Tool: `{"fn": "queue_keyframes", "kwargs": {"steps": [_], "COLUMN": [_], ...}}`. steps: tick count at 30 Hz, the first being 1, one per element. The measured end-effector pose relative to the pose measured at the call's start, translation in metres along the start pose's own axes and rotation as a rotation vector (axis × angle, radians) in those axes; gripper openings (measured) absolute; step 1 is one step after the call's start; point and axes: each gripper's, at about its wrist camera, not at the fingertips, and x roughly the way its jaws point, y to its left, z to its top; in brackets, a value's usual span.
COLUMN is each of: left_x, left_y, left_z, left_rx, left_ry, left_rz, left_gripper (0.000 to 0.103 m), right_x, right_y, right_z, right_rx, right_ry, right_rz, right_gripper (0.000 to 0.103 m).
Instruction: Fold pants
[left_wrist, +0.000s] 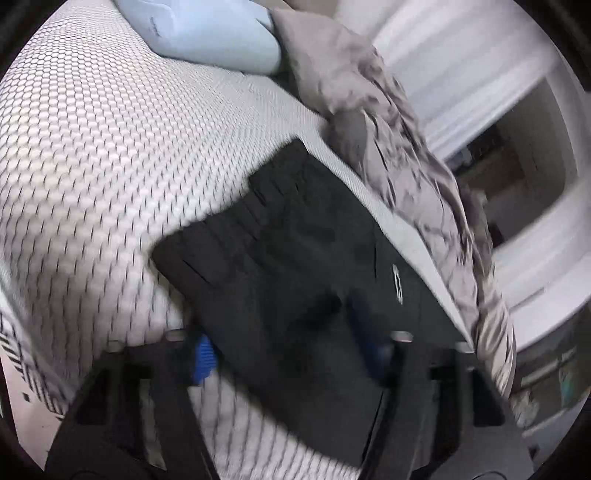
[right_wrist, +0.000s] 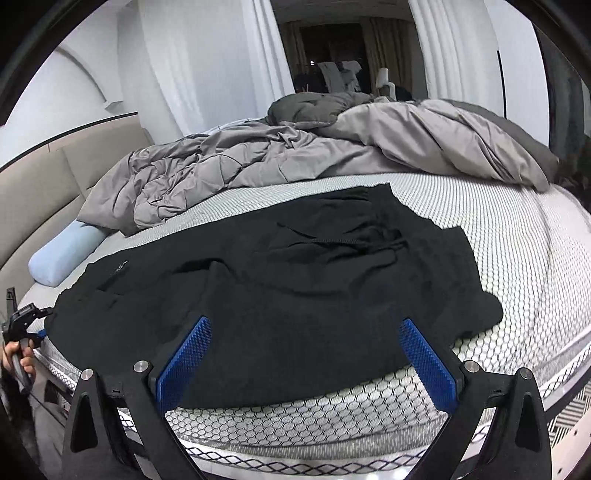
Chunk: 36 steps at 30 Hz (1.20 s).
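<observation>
Black pants spread on the mattress, your two grippers at its near edge.

Left wrist view, blurred: your left gripper (left_wrist: 291, 354) has the pants (left_wrist: 295, 240) between its blue pads (left_wrist: 203, 356); whether they pinch the cloth, you cannot tell. Right wrist view: your right gripper (right_wrist: 304, 350) hangs with jaws wide apart over the pants' (right_wrist: 280, 288) near hem, gripping nothing; grey duvet (right_wrist: 295, 155) bunched beyond on the mattress (right_wrist: 517, 251).

Spread flat on the white honeycomb-patterned mattress (right_wrist: 517, 258), toward its near edge: black cloth pants (right_wrist: 295, 295). Behind them, heaped along the far side, a crumpled grey duvet (right_wrist: 258, 162). Left of the pants, against the beige padded headboard (right_wrist: 37, 184), a pale blue bolster pillow (right_wrist: 62, 258).
</observation>
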Motion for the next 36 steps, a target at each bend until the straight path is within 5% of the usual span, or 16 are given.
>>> {"fn": "queue_keyframes", "kwargs": {"steps": [2, 6, 11, 15, 18, 21, 23, 26, 28, 31, 33, 34, 36], "left_x": [0.001, -0.036, -0.039, -0.039, -0.039, -0.041, -0.042, -0.050, -0.041, -0.030, -0.037, -0.047, -0.063], "left_y": [0.002, 0.013, 0.040, 0.042, 0.044, 0.045, 0.046, 0.044, 0.049, 0.053, 0.047, 0.043, 0.036], "left_z": [0.013, 0.022, 0.016, 0.011, 0.004, 0.002, 0.002, -0.003, -0.005, 0.001, 0.007, 0.009, 0.014], "left_rx": [-0.011, 0.034, -0.020, -0.023, -0.018, -0.007, -0.009, 0.008, 0.012, -0.018, 0.003, 0.014, 0.028], "left_ry": [-0.043, -0.205, -0.150, -0.141, -0.131, -0.124, -0.114, -0.114, -0.077, -0.036, -0.048, -0.085, -0.144], "left_rz": [-0.004, 0.049, 0.094, 0.099, 0.104, 0.100, 0.105, 0.097, 0.118, 0.118, 0.140, 0.165, 0.203], "left_gripper": [0.002, 0.002, 0.002, 0.002, 0.002, 0.002, 0.002, 0.003, 0.006, 0.012, 0.036, 0.044, 0.078], "right_x": [0.002, 0.004, 0.010, 0.028, 0.054, 0.072, 0.072, 0.047, 0.027, 0.040, 0.038, 0.030, 0.007], "right_y": [-0.003, -0.022, -0.071, -0.082, -0.096, -0.121, -0.124, -0.109, -0.105, -0.121, -0.120, -0.116, -0.107], "right_z": [0.001, 0.001, -0.016, -0.016, -0.012, -0.011, -0.004, 0.003, -0.003, -0.022, -0.022, -0.019, -0.013], "right_rx": [0.018, 0.070, 0.294, 0.385, 0.467, 0.621, 0.618, 0.512, 0.447, 0.481, 0.496, 0.464, 0.393], "right_ry": [0.004, 0.029, 0.110, 0.112, 0.134, 0.117, 0.101, 0.040, 0.024, 0.142, 0.142, 0.118, 0.040], "right_rz": [-0.015, -0.101, -0.047, 0.071, 0.052, 0.049, 0.023, -0.025, -0.089, -0.139, -0.119, -0.132, -0.230], "right_gripper": [0.103, 0.103, 0.103, 0.089, 0.088, 0.063, 0.025, 0.016, 0.016, 0.024, 0.029, 0.037, 0.064]}}
